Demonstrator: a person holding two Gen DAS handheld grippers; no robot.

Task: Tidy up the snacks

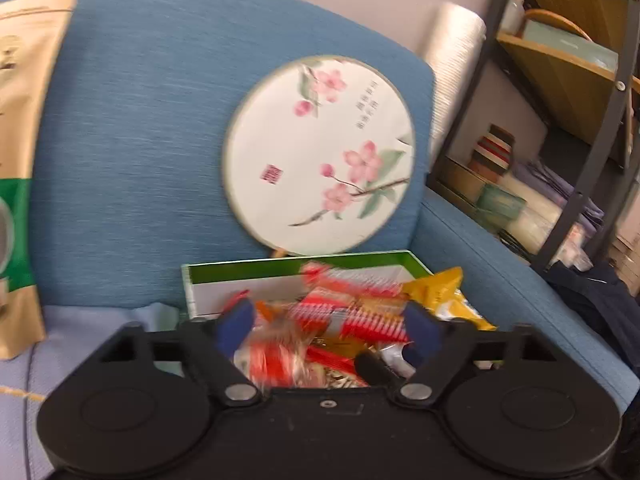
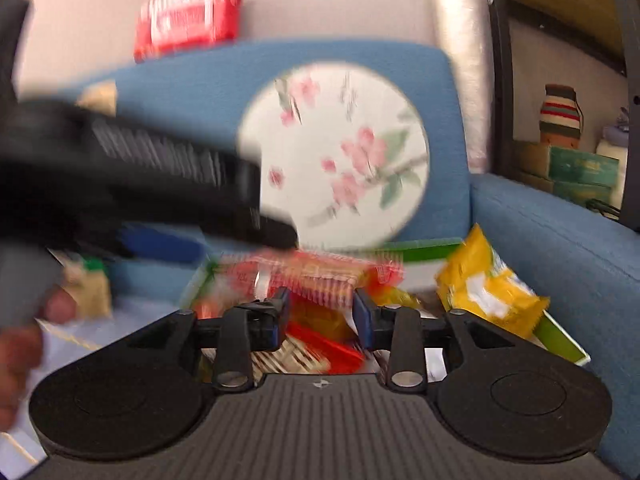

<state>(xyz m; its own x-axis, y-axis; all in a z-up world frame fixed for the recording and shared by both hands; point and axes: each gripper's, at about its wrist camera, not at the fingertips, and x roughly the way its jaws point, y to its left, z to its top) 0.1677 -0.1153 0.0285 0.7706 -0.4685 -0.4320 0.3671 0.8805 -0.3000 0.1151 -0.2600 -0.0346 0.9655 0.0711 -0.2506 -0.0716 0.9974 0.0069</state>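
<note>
A green-and-white box (image 1: 296, 266) sits on the blue sofa seat and holds several snack packets, mostly red-and-white ones (image 1: 352, 304) and a yellow one (image 1: 444, 292). My left gripper (image 1: 330, 330) is open, its blue fingers wide apart just above the packets. In the right wrist view the box (image 2: 560, 340) shows with the red-striped packets (image 2: 320, 276) and a yellow bag (image 2: 488, 288) leaning on its right rim. My right gripper (image 2: 322, 312) is partly open above the packets, holding nothing. The left gripper's body (image 2: 132, 176) crosses the left of that view, blurred.
A round painted fan (image 1: 320, 152) leans on the blue sofa back (image 1: 140, 120). A tan-and-green pouch (image 1: 20, 160) stands at the left. A red packet (image 2: 188, 16) lies on top of the sofa back. A metal shelf rack (image 1: 580, 120) stands right of the armrest (image 1: 520, 292).
</note>
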